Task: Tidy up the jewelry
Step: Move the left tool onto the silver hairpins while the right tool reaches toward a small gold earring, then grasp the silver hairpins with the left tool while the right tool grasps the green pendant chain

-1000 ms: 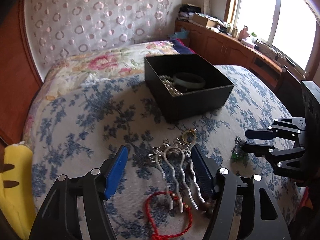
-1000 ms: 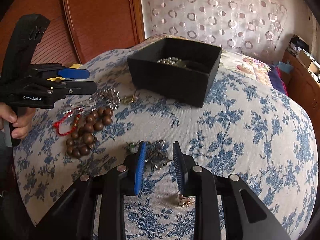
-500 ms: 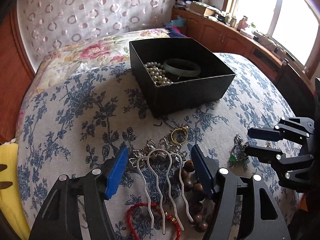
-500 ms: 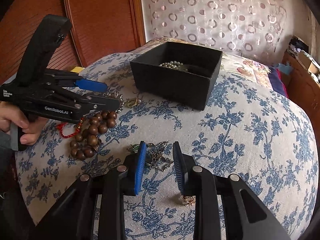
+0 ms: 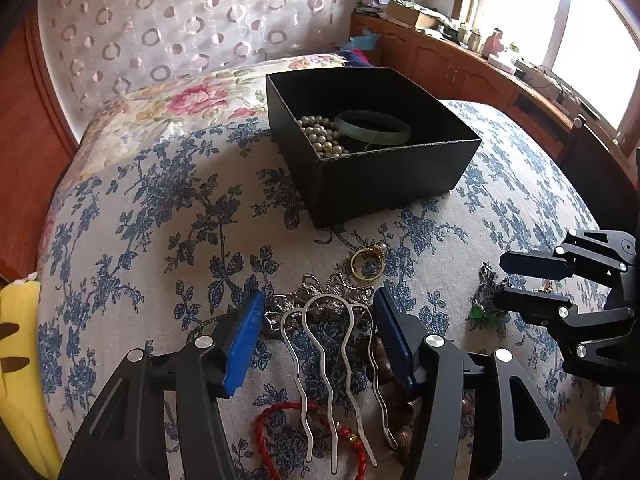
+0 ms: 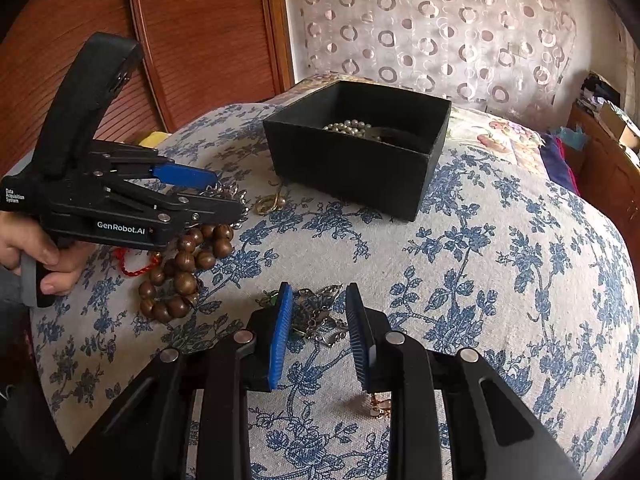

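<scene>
One black box (image 5: 384, 176) toward the far edge of the bed (image 5: 160, 216), holding one pearl string (image 5: 322, 136) and one green bangle (image 5: 372, 128), both half hidden in the right view. One silver hair comb (image 5: 332, 344) between the closing pads of the left gripper (image 5: 318, 340), untouched; its prongs overlie one red cord (image 5: 312, 440), cut off below. One wooden bead bracelet (image 6: 184, 268), one gold ring (image 5: 367, 263). Right gripper (image 6: 318, 328) apart around a tangled chain (image 6: 320, 314); details unclear.

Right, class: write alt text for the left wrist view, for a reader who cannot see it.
The left tool, closing, straddles a silver hair comb lying on a blue-floral bedspread, without gripping it. Behind it, a black box holds pearls and a green bangle.
</scene>
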### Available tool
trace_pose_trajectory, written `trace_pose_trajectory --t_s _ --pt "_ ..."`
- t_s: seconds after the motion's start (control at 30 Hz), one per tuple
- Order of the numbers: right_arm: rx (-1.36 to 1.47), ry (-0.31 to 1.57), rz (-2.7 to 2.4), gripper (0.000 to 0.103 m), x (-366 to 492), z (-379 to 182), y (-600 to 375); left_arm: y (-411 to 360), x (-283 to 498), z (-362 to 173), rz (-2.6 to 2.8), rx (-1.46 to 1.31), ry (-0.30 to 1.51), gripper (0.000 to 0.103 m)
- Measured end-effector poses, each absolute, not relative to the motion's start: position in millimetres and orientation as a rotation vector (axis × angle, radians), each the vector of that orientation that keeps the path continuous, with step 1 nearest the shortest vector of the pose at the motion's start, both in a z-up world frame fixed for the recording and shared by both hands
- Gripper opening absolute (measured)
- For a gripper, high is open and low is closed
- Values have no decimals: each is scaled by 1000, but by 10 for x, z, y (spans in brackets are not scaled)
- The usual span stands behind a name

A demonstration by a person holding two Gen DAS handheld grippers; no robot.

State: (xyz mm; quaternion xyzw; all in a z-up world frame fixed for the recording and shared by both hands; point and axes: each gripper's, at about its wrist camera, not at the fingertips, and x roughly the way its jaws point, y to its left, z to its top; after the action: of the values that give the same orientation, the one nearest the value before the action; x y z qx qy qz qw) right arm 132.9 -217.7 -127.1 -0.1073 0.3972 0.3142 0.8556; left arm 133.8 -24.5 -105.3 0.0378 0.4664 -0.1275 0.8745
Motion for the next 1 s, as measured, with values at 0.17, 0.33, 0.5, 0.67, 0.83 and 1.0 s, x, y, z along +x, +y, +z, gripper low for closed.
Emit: trace_pose_trajectory --t_s 0.17,0.33,0.5,0.67,0.83,1.0 --pt "-224 837 653 30 1317 -1277 -2202 -264 1338 -1046 -268 79 977 54" --pt "-215 845 652 30 1324 -1288 -2232 -290 1356 -1056 -280 83 976 55" --pt "-208 851 651 30 1348 -1301 -2245 -308 1346 -1070 -286 85 967 54" --pt "-212 850 650 35 1349 -1303 -2243 -294 1277 -1059 -275 90 944 53" --pt "-209 856 650 35 1358 -1315 -2244 -203 1235 -1038 -259 66 935 53" --pt "-226 855 647 35 1350 -1318 -2226 -87 1211 -950 -246 33 908 53"
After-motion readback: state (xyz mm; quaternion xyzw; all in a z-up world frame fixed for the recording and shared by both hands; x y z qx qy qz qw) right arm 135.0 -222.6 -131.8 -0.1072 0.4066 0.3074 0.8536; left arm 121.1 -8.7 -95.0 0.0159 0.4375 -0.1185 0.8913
